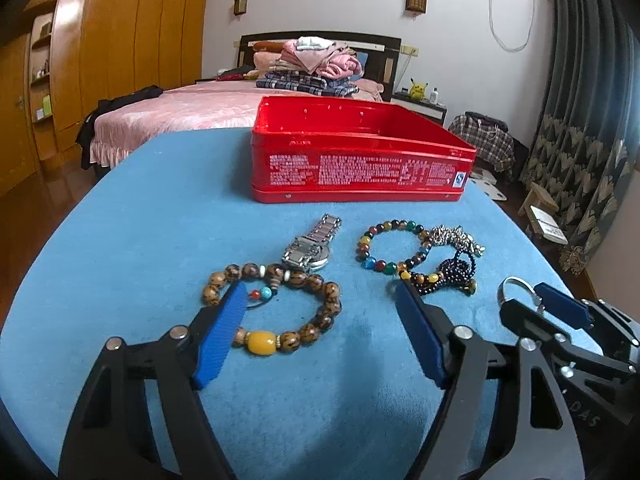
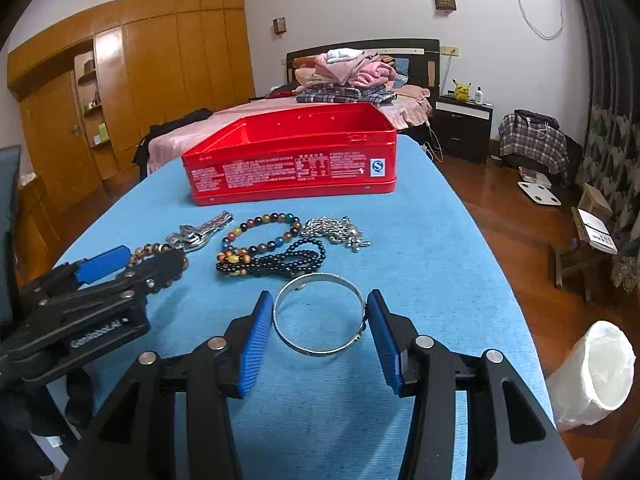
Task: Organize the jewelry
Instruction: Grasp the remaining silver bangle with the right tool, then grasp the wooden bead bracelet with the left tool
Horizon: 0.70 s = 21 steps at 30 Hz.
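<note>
1. Silver bangle [image 2: 320, 314] flat on the blue bench [image 2: 400, 216], right between the right gripper [image 2: 320, 336] fingers [image 2: 254, 344]; both pads at or just beside the rim, contact too close to call, no lift visible.
2. Ring plane level, opening up; pinch line across its full width.
3. Right hand nearer the bangle, pitched downward toward the bench.
4. Left gripper [image 1: 320, 328] spread wide, straddling the right half of the brown bead bracelet [image 1: 276, 304]; left finger [image 1: 220, 332] over its beads, nothing pinched.
5. Red tin [image 2: 292, 160] open-topped beyond the wristwatch [image 1: 312, 246], multicoloured bead bracelet [image 1: 394, 250], black beads [image 2: 280, 260] and silver chain [image 2: 336, 232]: likely drop point, straight ahead.
</note>
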Each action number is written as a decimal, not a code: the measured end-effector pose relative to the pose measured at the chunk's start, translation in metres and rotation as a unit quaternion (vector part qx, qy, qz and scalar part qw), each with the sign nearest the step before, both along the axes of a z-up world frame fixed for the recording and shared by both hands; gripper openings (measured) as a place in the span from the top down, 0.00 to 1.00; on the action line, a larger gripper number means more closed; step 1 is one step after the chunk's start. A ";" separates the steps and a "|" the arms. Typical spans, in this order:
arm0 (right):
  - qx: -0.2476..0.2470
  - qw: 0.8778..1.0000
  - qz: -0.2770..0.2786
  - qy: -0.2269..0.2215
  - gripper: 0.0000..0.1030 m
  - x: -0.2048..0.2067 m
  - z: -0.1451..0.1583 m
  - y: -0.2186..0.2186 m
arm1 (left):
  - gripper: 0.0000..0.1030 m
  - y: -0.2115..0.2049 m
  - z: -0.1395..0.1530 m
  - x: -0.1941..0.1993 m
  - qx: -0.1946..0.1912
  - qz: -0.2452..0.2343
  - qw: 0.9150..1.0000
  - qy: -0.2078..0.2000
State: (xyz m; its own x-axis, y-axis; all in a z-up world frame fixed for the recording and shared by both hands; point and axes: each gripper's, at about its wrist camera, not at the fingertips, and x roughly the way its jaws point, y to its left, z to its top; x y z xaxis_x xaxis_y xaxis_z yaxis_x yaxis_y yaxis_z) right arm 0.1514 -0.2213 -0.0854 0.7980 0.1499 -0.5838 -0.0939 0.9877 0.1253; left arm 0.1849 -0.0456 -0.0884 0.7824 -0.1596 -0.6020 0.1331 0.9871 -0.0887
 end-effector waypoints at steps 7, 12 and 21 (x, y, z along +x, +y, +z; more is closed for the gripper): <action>0.008 1.000 -0.001 -0.002 0.53 0.000 -0.002 -0.004 | 0.42 -0.004 -0.005 0.009 0.016 0.003 0.999 0.033; 0.005 1.000 -0.002 -0.004 0.53 -0.002 -0.002 -0.005 | 0.53 -0.011 -0.009 0.012 0.014 -0.004 0.999 0.051; 0.005 1.000 -0.002 -0.004 0.53 -0.003 -0.002 -0.006 | 0.79 -0.016 -0.012 0.006 0.016 0.000 0.999 0.047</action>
State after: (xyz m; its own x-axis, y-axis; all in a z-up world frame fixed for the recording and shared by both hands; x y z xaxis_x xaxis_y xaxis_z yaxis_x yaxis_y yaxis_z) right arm 0.1482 -0.2270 -0.0870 0.8033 0.1531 -0.5755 -0.0913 0.9866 0.1350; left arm 0.1907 -0.0621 -0.1003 0.7217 -0.1389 -0.6782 0.1250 0.9897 -0.0697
